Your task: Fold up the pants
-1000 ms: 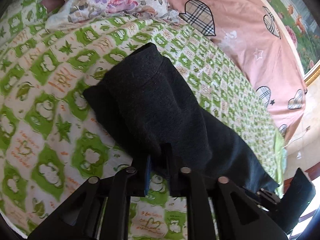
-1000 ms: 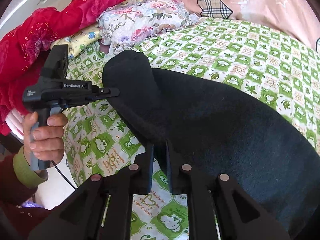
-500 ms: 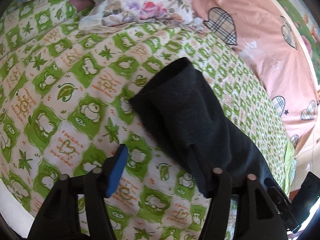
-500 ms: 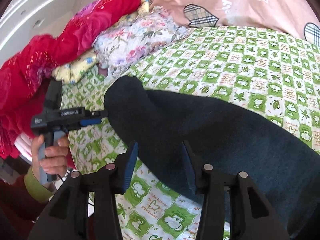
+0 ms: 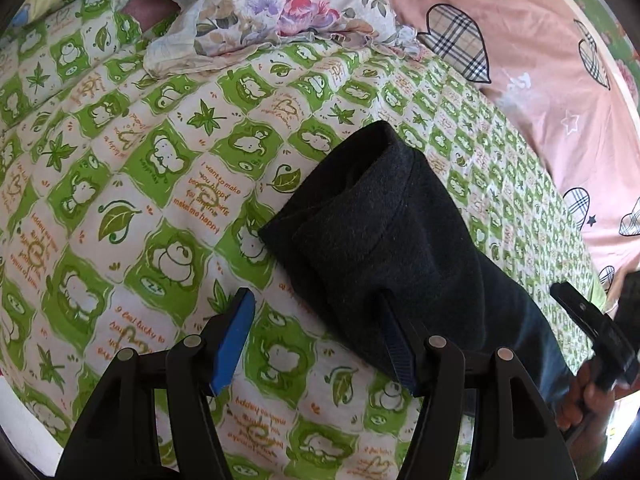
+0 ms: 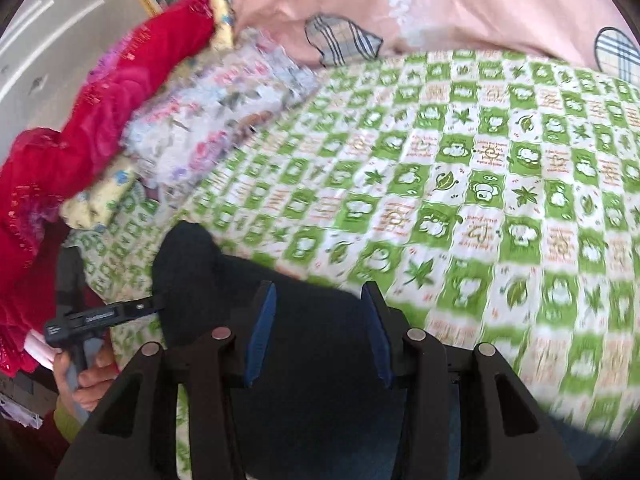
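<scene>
the black fleece pants (image 5: 392, 240) lie folded in a long dark band on the green-and-white cartoon-print bedsheet (image 5: 152, 184). the left gripper (image 5: 316, 332) and right gripper (image 6: 320, 332) both gape wide, holding nothing. for a tidy next fold, pinch both layers at the cuff end, lift evenly, keep edges aligned.

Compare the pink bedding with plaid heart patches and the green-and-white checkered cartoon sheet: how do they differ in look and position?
The pink bedding is a plain colour with scattered plaid hearts and stars; the green-and-white checkered sheet is densely patterned with cartoon animals, leaves and text. The pink bedding lies along the far edge; the sheet lies nearer and carries the black pants. Both are printed bed fabrics.
</scene>
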The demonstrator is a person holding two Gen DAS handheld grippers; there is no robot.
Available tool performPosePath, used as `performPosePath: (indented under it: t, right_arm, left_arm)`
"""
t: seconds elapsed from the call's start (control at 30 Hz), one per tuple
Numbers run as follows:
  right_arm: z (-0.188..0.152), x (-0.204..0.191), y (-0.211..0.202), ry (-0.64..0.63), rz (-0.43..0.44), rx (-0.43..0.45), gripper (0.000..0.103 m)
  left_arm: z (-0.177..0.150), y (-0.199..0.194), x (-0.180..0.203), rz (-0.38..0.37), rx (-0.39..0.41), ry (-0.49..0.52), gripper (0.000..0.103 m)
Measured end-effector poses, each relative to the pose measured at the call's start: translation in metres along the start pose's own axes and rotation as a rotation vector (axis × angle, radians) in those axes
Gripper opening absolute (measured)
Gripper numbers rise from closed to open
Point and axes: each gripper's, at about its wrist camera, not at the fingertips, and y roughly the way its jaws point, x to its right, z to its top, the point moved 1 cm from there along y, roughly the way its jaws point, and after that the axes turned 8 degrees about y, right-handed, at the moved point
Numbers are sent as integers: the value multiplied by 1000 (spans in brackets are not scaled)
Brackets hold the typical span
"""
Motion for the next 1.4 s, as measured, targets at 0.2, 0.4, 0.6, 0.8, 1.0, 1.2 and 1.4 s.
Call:
performPosePath:
  t: [0.2, 0.4, 0.6, 0.8, 1.0, 1.2, 1.4]
  right_arm:
    - [4, 6, 48, -75, -37, -169, 46]
    - [-7, -5, 68, -161, -62, -233, 44]
    - [-11, -20, 59, -241, -107, -197, 16]
    - [-15, -24, 4, -125, -14, 14, 12]
    - [-24, -32, -34, -50, 39, 219, 11]
    - [-24, -41, 5, -105, -63, 194, 10]
    - [-22, -35, 41, -138, -123, 166, 10]
  left_arm:
    - [6, 11, 3, -1, -6, 8, 58]
    - [16, 26, 11, 5, 8, 17, 46]
    - [17, 16, 17, -41, 64, 44, 22]
    - [6, -50, 17, -185, 210, 65, 19]
    - [-9, -110, 18, -302, 296, 69, 19]
    - [-15, -99, 15, -232, 285, 96, 19]
    - [-2, -48, 3, -94, 243, 153, 19]
